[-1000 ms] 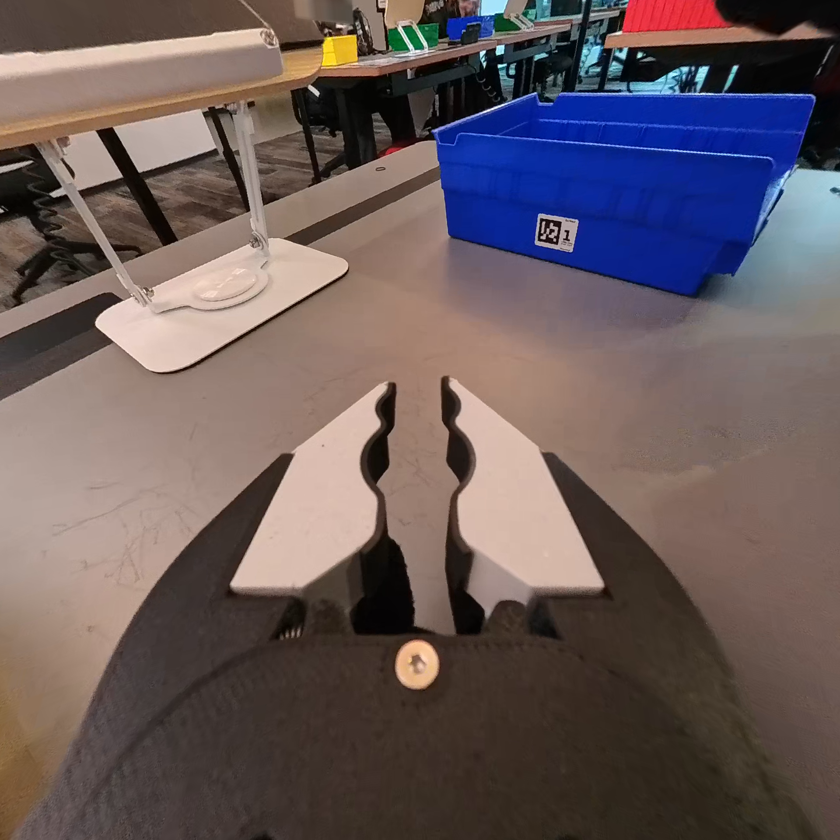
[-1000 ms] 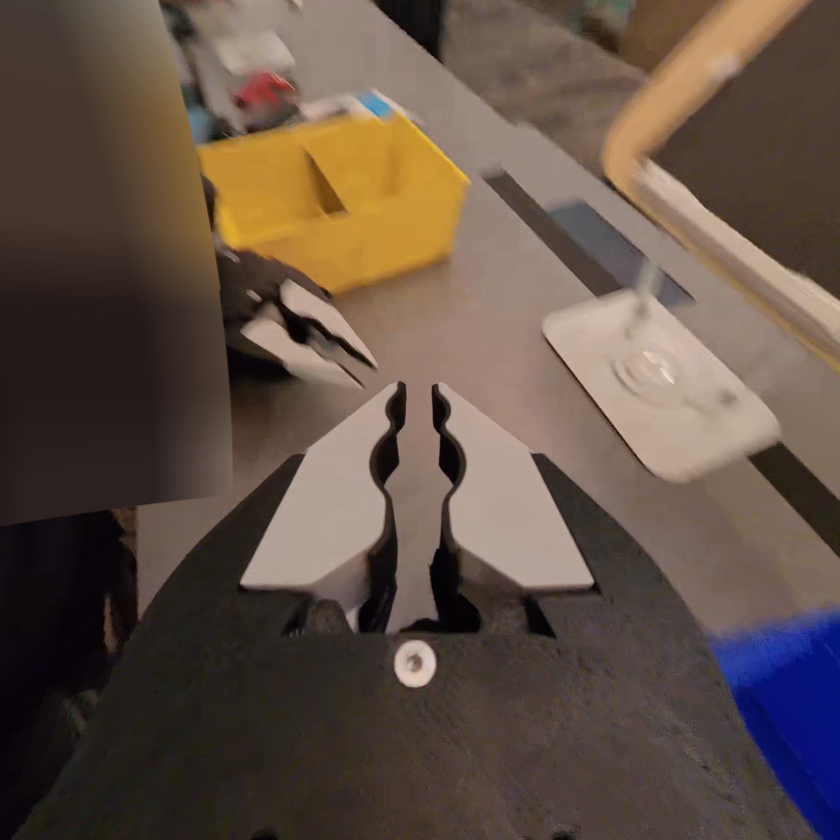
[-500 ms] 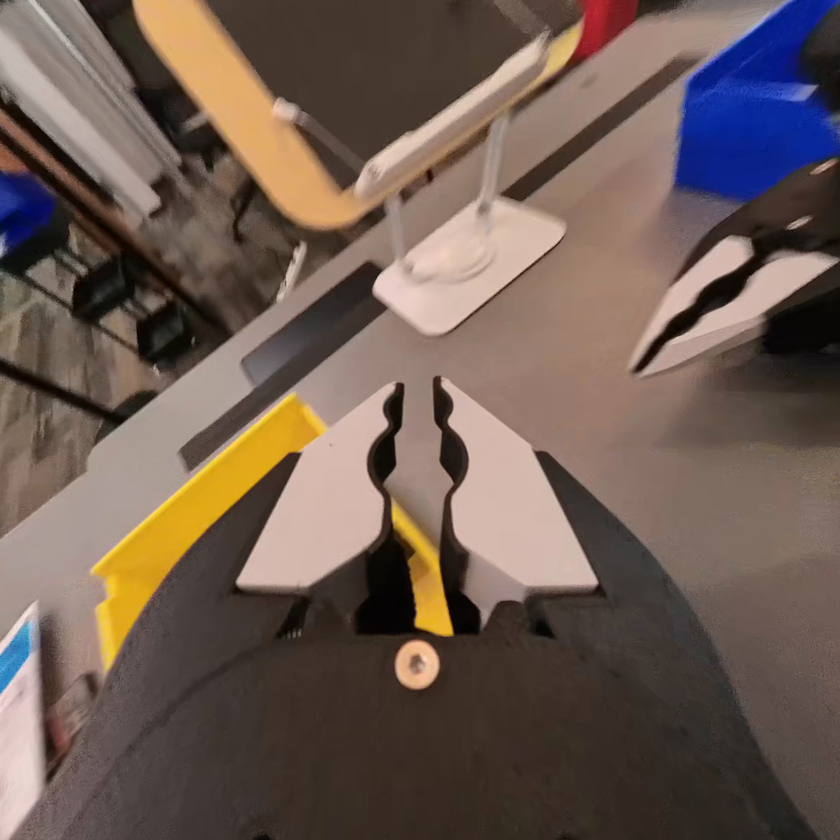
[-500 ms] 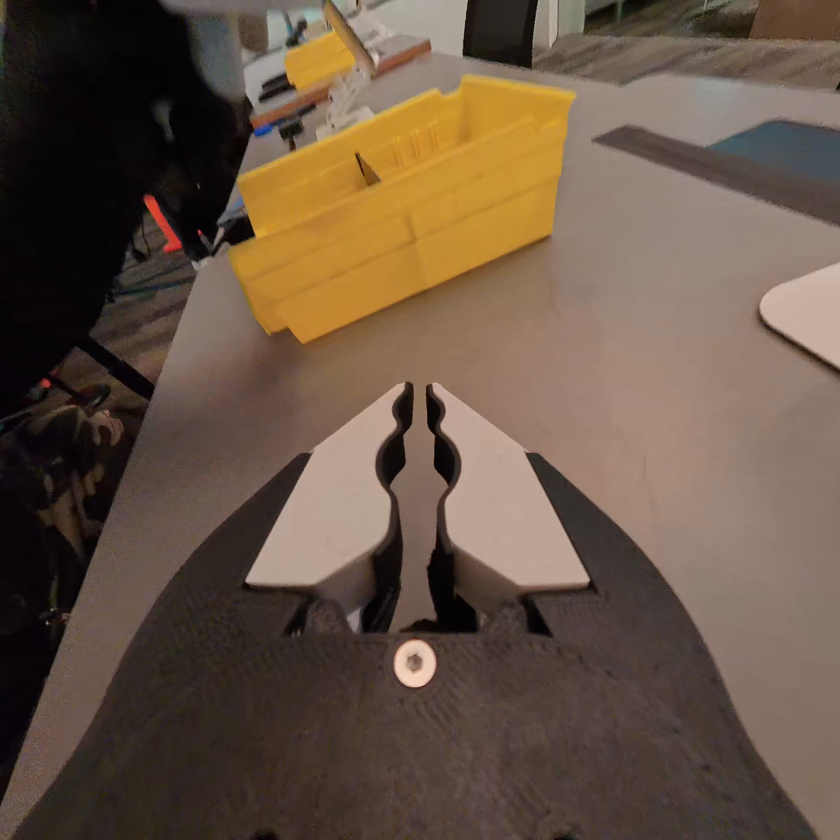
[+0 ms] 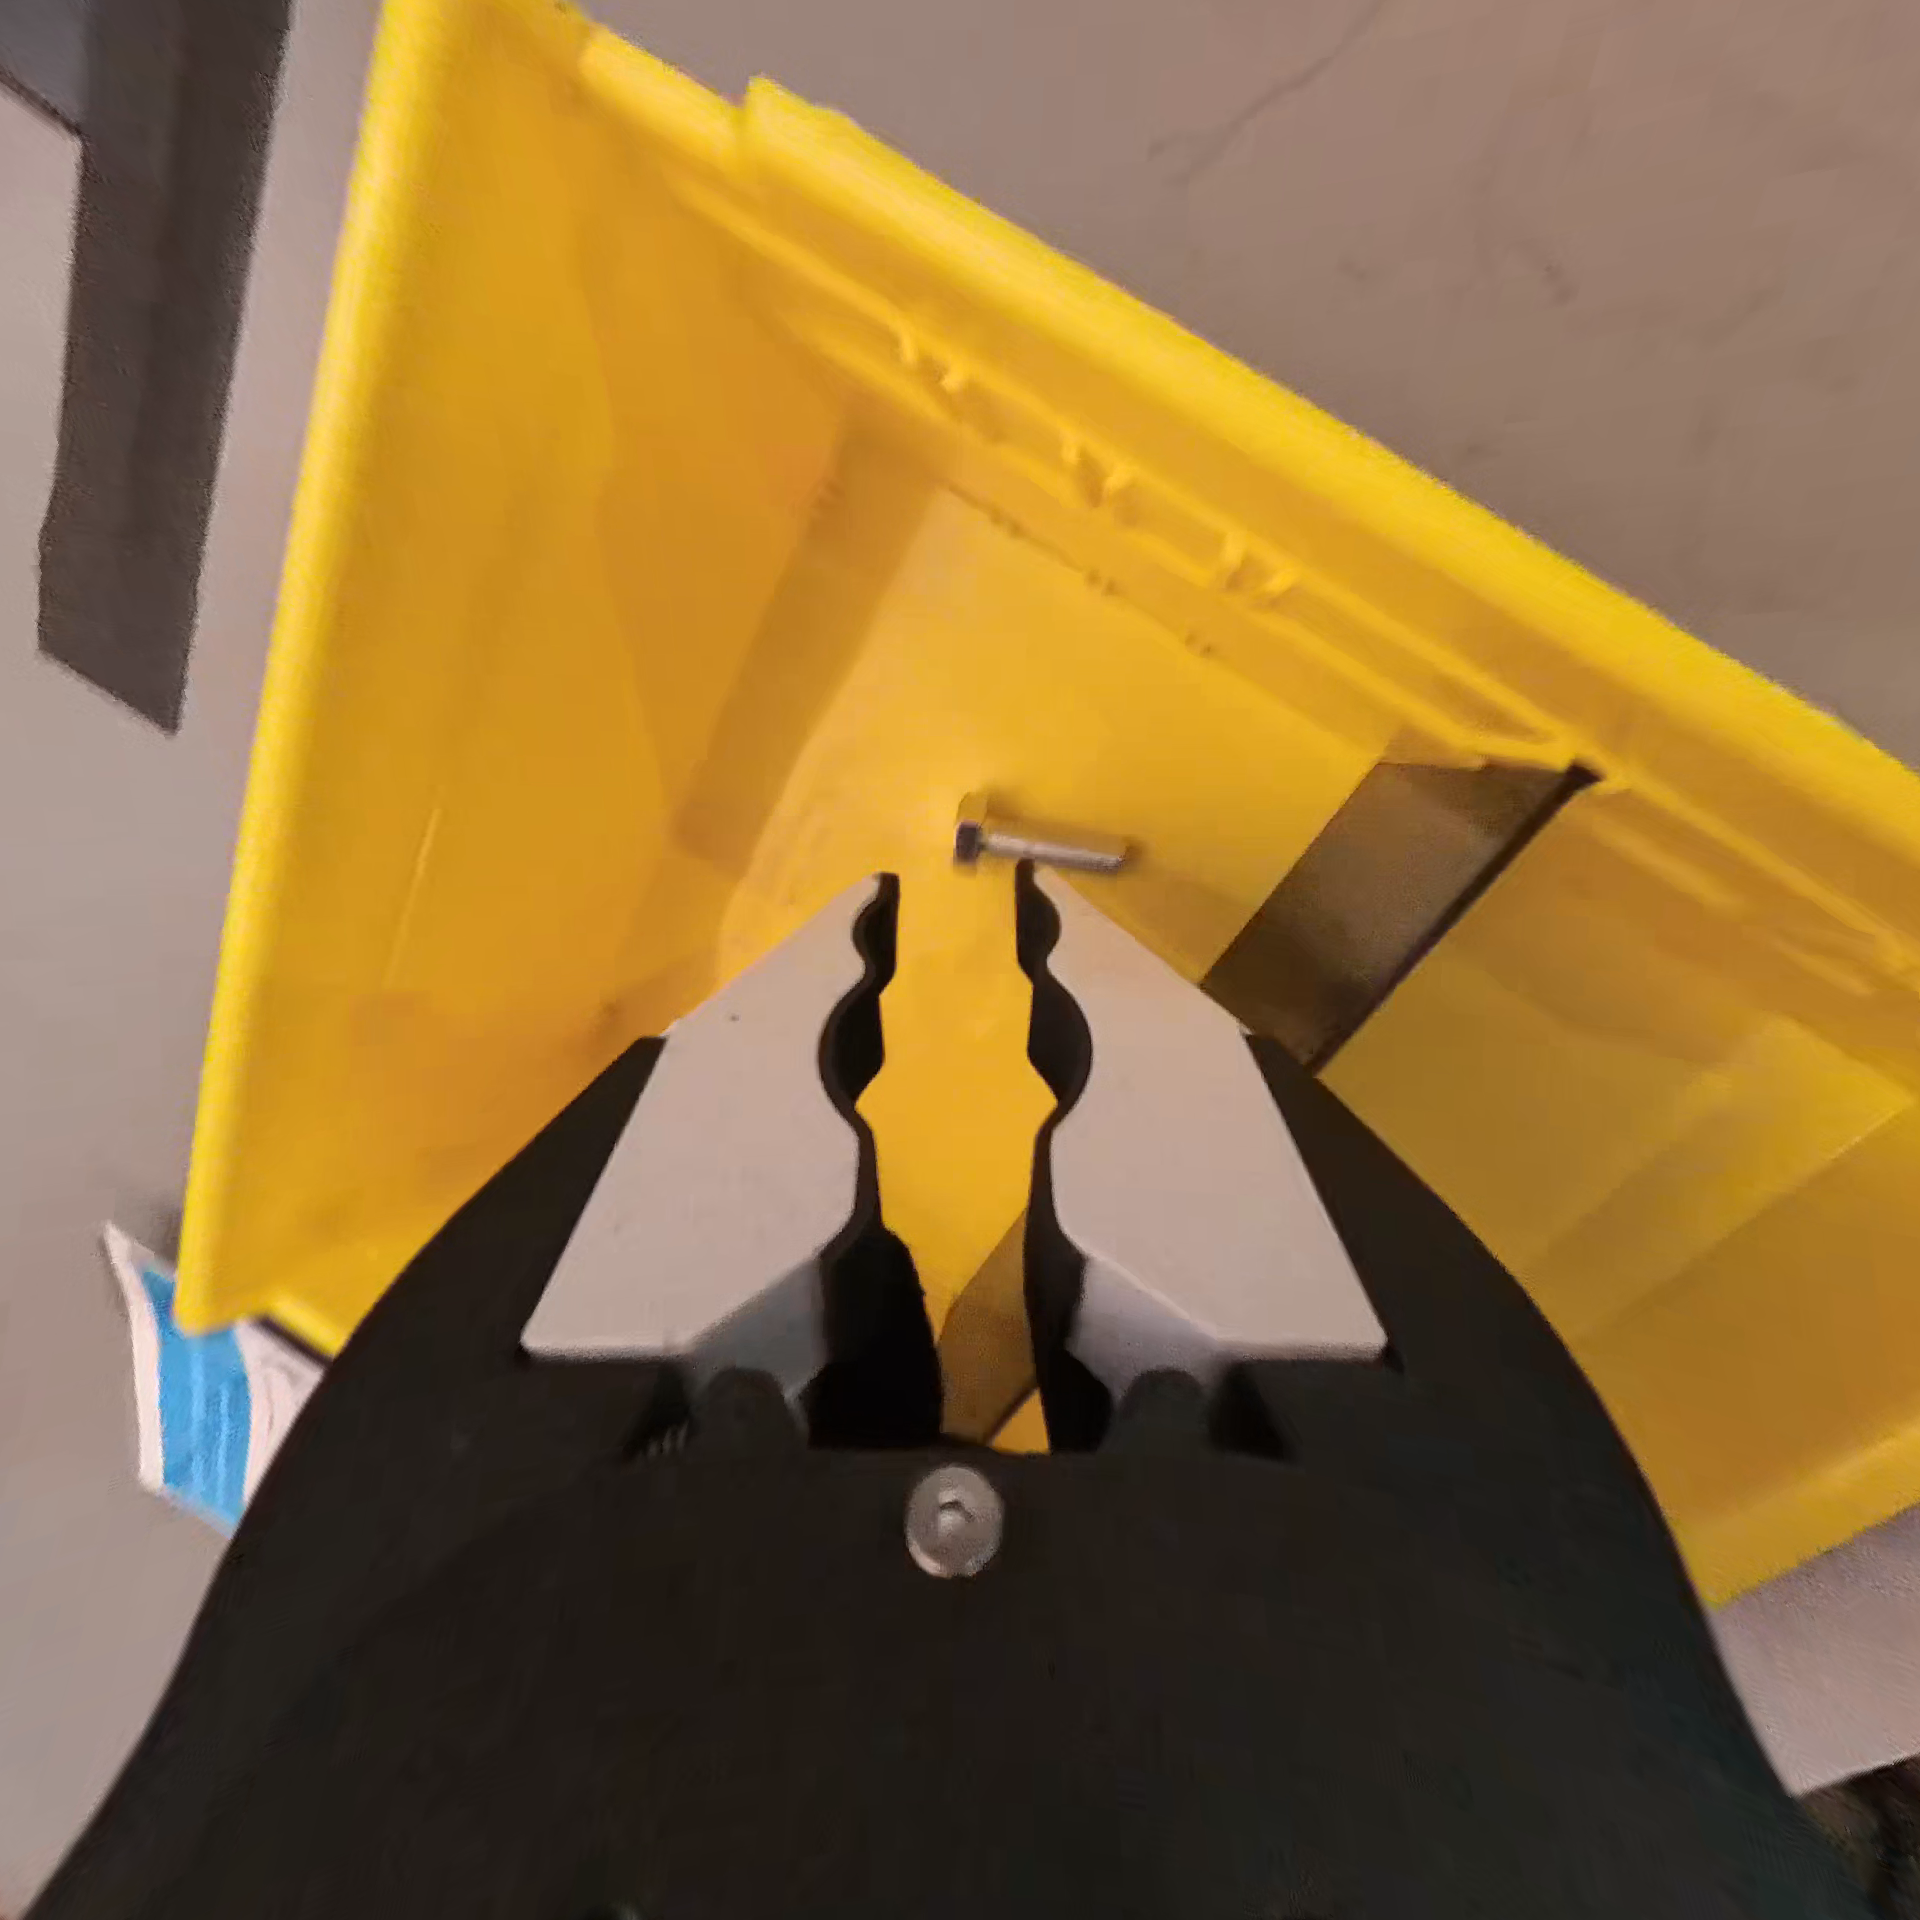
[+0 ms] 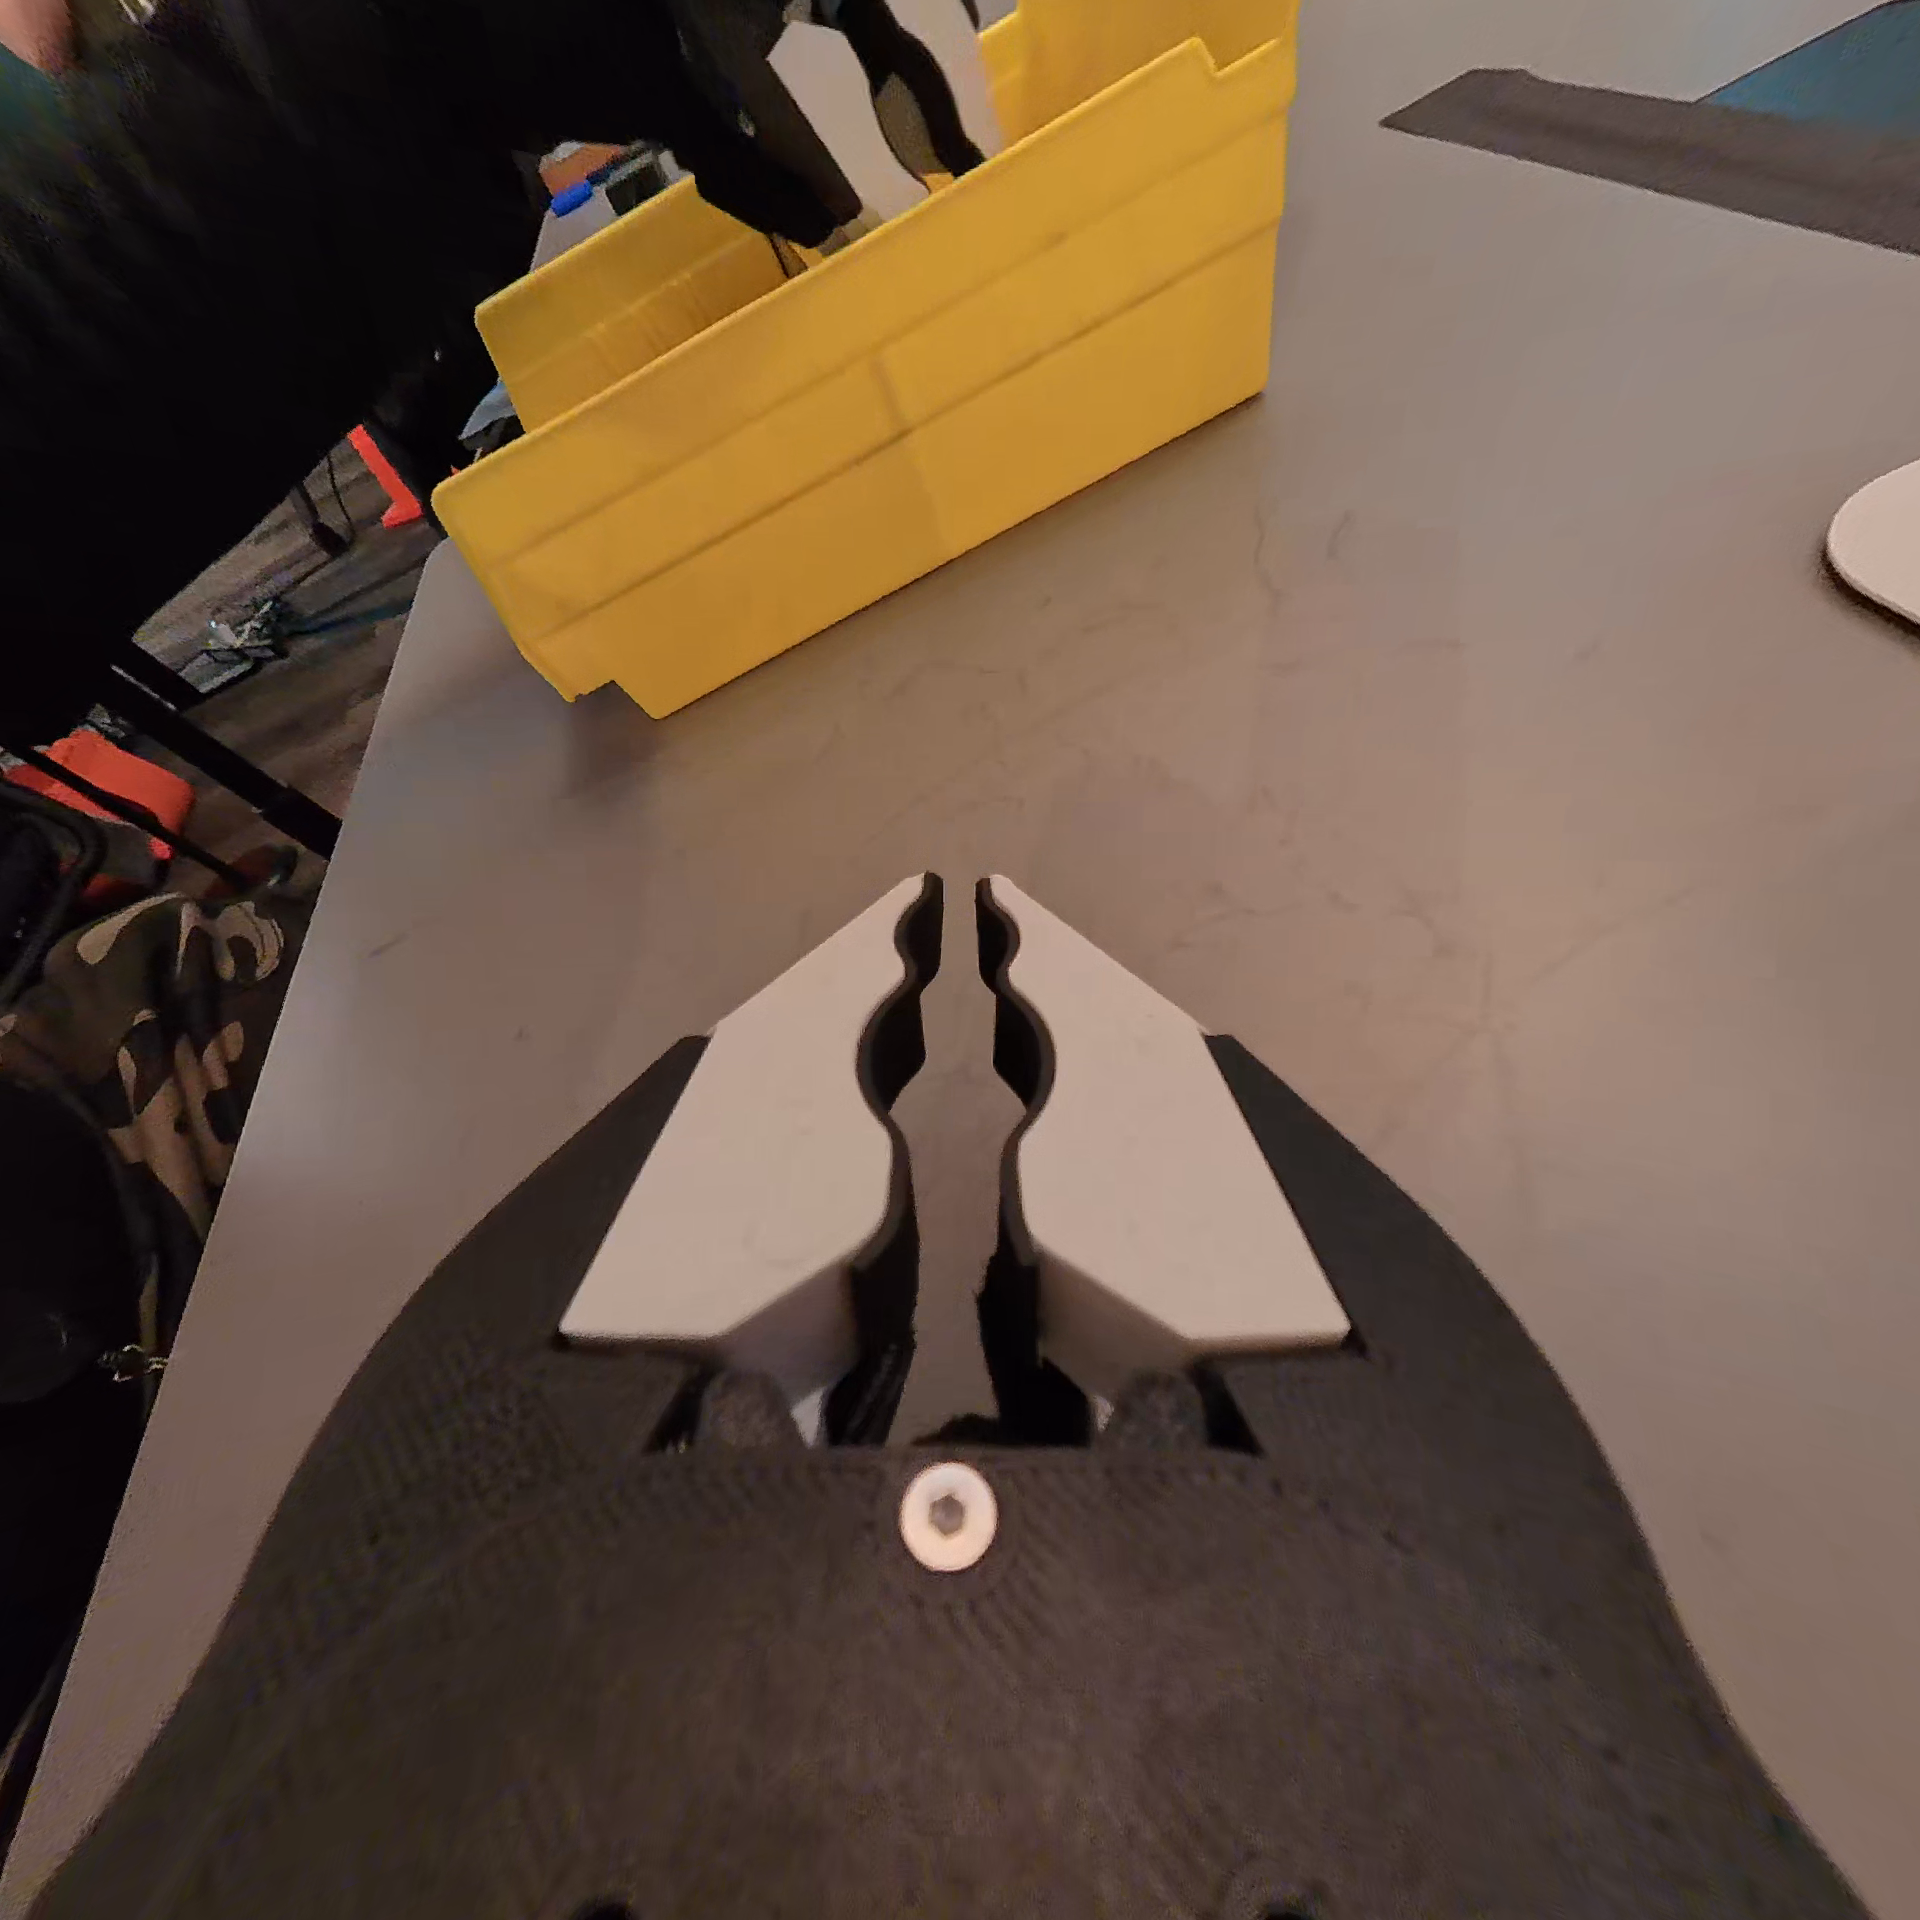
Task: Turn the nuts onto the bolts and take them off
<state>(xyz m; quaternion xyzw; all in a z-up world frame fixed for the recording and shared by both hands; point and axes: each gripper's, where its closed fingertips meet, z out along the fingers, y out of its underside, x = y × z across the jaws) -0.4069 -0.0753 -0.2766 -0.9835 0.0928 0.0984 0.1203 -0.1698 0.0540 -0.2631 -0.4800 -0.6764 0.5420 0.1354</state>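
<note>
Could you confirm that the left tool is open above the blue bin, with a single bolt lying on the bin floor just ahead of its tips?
Not quite: the bin is yellow, not blue. The left wrist view shows the left tool open above the yellow bin, with a single bolt lying on the bin floor just ahead of its tips.

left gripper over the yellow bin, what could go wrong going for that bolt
1. The bolt lies flat on the floor of the yellow bin, so the open left gripper may strike the floor or nudge the bolt away instead of pinching it.
2. The dark divider stands close beside the bolt; the right-hand finger could catch it.
3. The left wrist view is blurred, suggesting fast motion, so aim may be off.
</note>
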